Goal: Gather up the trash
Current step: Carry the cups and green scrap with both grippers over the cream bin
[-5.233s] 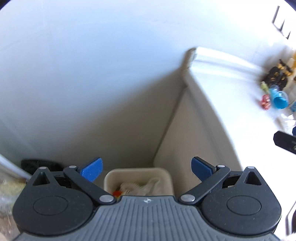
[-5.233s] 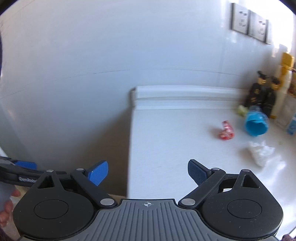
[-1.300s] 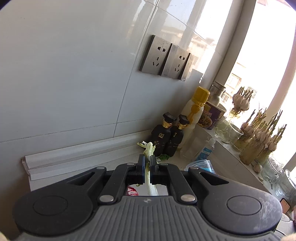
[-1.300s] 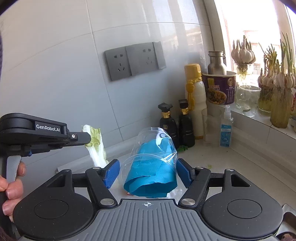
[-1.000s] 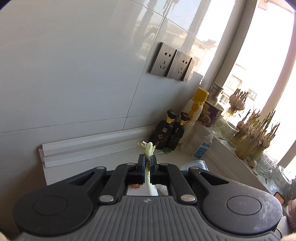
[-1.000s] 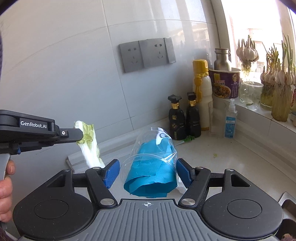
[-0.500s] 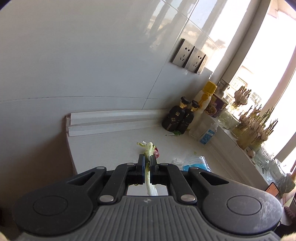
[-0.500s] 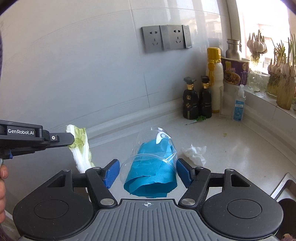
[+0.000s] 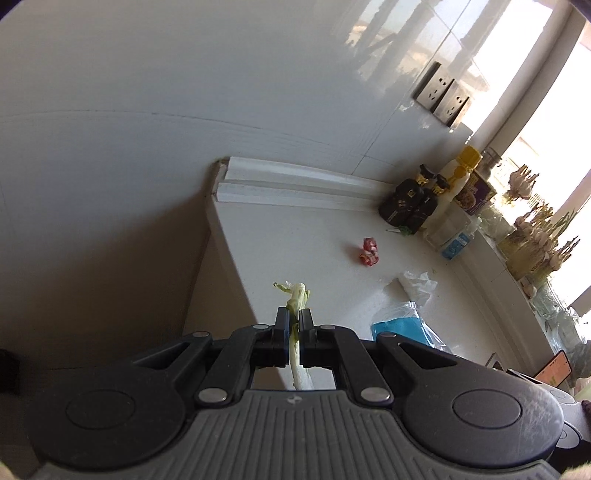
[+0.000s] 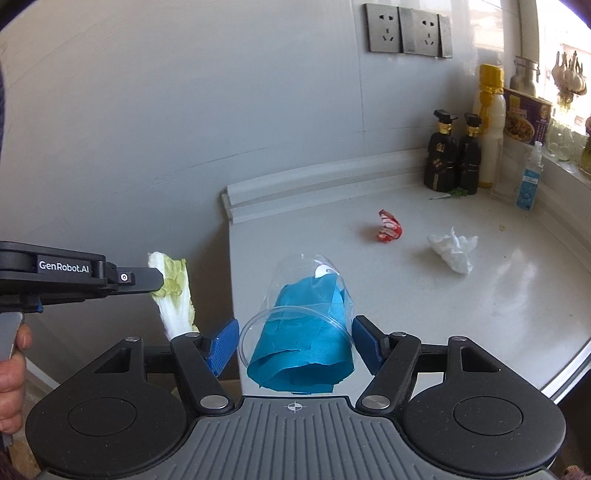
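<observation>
Green-white cabbage leaf (image 9: 295, 299) sits pinched in the tightly closed left claw (image 9: 293, 325); the right claw (image 10: 293, 341), jaws wide, cradles a clear cup stuffed with blue paper (image 10: 301, 343) at lower centre. Both loads look bin-bound. Red wrapper (image 10: 388, 226) and white tissue (image 10: 452, 248) wait on the worktop (image 10: 480, 314), centre-right.

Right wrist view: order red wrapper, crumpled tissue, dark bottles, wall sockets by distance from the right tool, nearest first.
From the right tool:
1. Red wrapper and crumpled tissue, mid-counter, tissue further right; too close to call.
2. Dark bottles, at the counter's back by the wall.
3. Wall sockets, high on the tiles.
</observation>
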A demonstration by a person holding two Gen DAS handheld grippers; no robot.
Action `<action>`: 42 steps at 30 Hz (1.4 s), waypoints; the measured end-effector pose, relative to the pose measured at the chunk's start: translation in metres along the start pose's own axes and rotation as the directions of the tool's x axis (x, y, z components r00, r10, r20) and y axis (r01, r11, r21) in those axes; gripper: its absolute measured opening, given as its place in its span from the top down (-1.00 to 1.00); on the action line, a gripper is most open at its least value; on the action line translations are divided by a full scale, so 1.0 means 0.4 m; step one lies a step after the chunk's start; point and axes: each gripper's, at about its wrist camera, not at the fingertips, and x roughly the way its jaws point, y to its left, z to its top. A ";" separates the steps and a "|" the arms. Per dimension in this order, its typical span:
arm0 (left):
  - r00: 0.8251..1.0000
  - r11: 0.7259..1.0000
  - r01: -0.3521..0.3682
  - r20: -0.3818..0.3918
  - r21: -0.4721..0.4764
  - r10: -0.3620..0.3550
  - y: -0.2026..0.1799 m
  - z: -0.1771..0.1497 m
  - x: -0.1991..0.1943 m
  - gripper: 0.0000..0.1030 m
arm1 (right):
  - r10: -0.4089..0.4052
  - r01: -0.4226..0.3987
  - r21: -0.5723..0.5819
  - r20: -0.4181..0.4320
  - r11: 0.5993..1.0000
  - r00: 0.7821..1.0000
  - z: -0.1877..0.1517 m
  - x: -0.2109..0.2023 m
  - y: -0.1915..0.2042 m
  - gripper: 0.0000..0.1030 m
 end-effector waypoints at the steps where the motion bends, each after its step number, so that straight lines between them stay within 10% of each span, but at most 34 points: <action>1: 1.000 1.000 -0.009 -0.003 -0.007 0.009 0.012 -0.007 -0.001 0.92 | 0.008 -0.008 -0.004 -0.008 1.000 1.000 -0.004 0.004 0.011 -0.32; 16: 0.978 0.974 -0.201 -0.085 -0.105 0.193 0.264 -0.169 0.056 0.92 | 0.128 -0.148 -0.114 -0.167 0.982 0.978 -0.090 0.088 0.186 -0.32; 36: 0.901 0.930 -0.344 -0.323 -0.127 0.290 0.506 -0.358 0.314 0.91 | 0.101 -0.214 -0.180 -0.489 0.960 0.867 -0.311 0.491 0.316 -0.33; 42: 0.904 0.939 -0.327 -0.327 -0.110 0.277 0.529 -0.353 0.356 0.91 | 0.077 -0.203 -0.184 -0.528 0.962 0.846 -0.342 0.576 0.334 -0.33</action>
